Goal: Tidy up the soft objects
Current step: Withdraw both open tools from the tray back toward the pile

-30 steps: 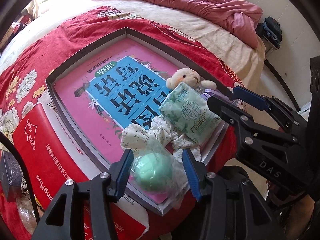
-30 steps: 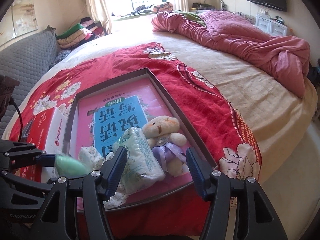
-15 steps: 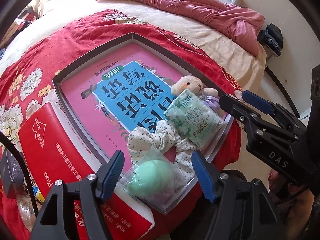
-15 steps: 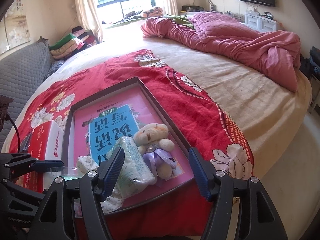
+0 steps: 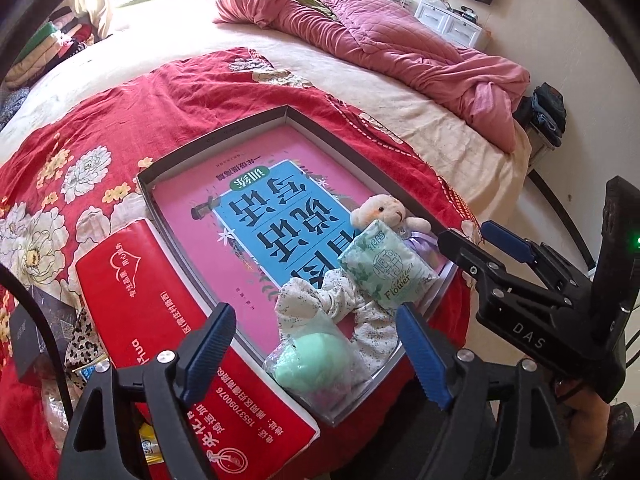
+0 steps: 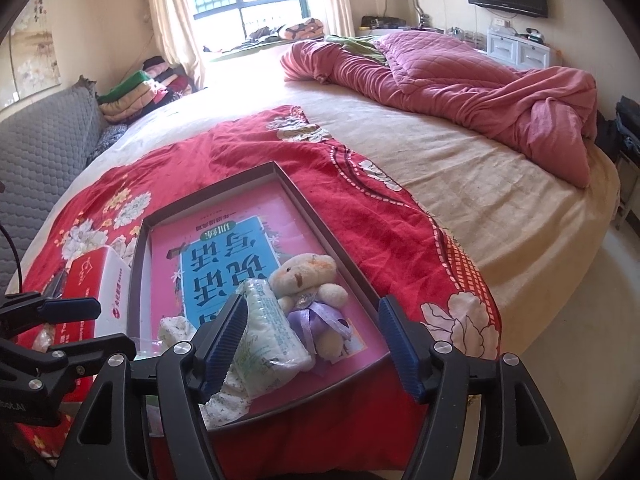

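Both grippers hover over the near edge of the bed, each with its blue-padded fingers spread wide and nothing between them. The left gripper (image 5: pixel 320 350) hangs just above a shallow grey box lid (image 5: pixel 208 142) that lies on the red floral bedspread (image 5: pixel 120 120) and carries a pink and blue book cover inside. The soft things are bunched at the lid's near right corner — a green ball in a clear plastic bag (image 5: pixel 314 366) at the very corner, touching a white floral scrunchie (image 5: pixel 320 300) just behind it. A pale green tissue pack (image 5: pixel 386 270) printed "Flower" rests partly on the scrunchie and leans against a small cream teddy bear (image 5: pixel 380 210) with a lilac ribbon. In the right wrist view the right gripper (image 6: pixel 316 346) frames the tissue pack (image 6: pixel 272 340) and the bear (image 6: pixel 306 276) without touching either. A red and white carton (image 5: pixel 160 336) lies along the lid's left edge — touching it — and a pink quilt (image 5: pixel 400 48) is heaped at the bed's far right side.
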### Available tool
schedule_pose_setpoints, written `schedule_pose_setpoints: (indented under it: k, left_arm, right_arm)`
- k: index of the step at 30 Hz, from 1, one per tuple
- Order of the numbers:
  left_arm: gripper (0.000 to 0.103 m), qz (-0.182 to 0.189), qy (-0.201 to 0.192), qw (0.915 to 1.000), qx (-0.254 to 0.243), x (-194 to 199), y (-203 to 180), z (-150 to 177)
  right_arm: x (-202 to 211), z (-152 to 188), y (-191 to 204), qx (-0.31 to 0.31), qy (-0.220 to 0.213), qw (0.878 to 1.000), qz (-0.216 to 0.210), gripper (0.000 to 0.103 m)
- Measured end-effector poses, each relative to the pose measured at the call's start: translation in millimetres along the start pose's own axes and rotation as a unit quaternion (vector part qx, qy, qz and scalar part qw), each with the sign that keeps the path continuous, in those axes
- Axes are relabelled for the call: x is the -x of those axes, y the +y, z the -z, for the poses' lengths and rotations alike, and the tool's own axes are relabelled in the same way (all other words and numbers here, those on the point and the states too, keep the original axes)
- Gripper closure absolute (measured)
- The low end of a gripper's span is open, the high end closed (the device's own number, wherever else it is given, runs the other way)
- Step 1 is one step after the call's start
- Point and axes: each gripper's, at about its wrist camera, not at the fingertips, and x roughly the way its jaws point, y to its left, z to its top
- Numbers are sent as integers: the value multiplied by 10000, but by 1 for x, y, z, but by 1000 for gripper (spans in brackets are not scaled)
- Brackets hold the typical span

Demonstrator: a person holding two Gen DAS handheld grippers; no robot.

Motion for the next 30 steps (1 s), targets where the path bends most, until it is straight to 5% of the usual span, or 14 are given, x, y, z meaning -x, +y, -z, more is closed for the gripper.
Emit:
schedule_pose_setpoints:
  k: [13,30]
  left_arm:
    - [15,-113,-414,9988,239,40,13,16]
    - [15,-358,-882,9934,642,95,47,38]
  right_arm:
    - [20,-6,22,313,-229,9991,181,27]
    - [63,-17,71,653,-638,9958,-99,26]
